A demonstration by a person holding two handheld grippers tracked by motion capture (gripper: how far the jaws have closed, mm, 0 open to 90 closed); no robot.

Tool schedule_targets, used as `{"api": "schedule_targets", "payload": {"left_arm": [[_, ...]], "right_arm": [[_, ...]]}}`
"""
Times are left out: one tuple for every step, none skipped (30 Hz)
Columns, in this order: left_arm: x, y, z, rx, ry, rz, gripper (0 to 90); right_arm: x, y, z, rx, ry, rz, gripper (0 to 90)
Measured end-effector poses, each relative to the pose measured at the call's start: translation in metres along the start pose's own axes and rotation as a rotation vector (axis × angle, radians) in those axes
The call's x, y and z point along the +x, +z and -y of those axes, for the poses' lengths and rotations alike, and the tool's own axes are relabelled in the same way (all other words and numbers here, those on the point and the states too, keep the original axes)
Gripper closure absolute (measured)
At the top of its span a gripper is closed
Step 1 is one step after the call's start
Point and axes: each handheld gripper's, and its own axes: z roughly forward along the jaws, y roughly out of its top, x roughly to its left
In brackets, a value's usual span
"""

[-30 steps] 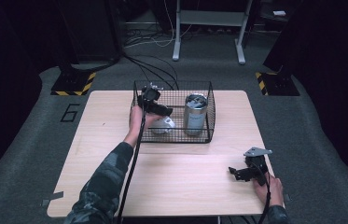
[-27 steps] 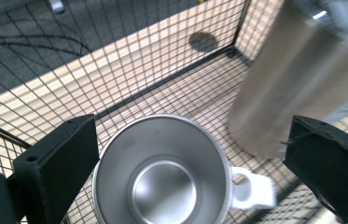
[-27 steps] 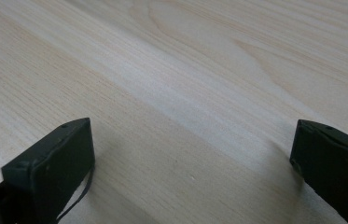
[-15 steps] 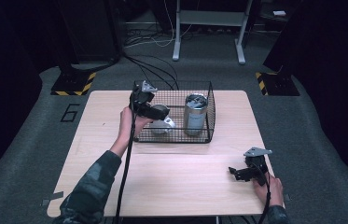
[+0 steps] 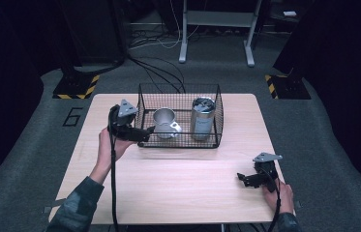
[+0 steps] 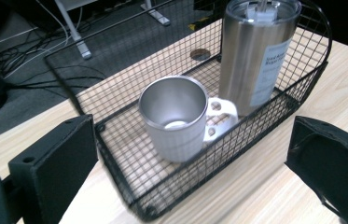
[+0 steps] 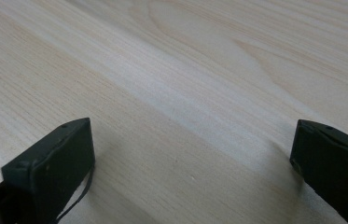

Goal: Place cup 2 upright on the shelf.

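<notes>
Withdrawn leftward from the basket (image 5: 180, 140), left claw (image 5: 145, 133) has just been opening, empty; mug (image 5: 164, 122) already inside.

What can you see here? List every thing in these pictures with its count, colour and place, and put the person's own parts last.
wire basket: one, black, far middle of the table
mug: one, steel with a white handle, upright in the basket
tumbler: one, steel, lidded, upright in the basket beside the mug
table: one, pale wood
left tongs: one, black, open, at the basket's left end
right tongs: one, black, open, near right corner
</notes>
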Motion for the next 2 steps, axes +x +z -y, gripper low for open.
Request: {"api": "schedule_targets", "payload": {"left_arm": [[0.0015,-0.0033,0.0033,0.001,-0.004,0.001,1.7],[0.0028,-0.0063,0.0070,-0.002,-0.010,-0.004,1.7]], "right_arm": [[0.0002,-0.0001,0.0000,0.001,0.002,0.000,0.0],[0.0002,-0.0001,0.0000,0.001,0.002,0.000,0.0]]}}
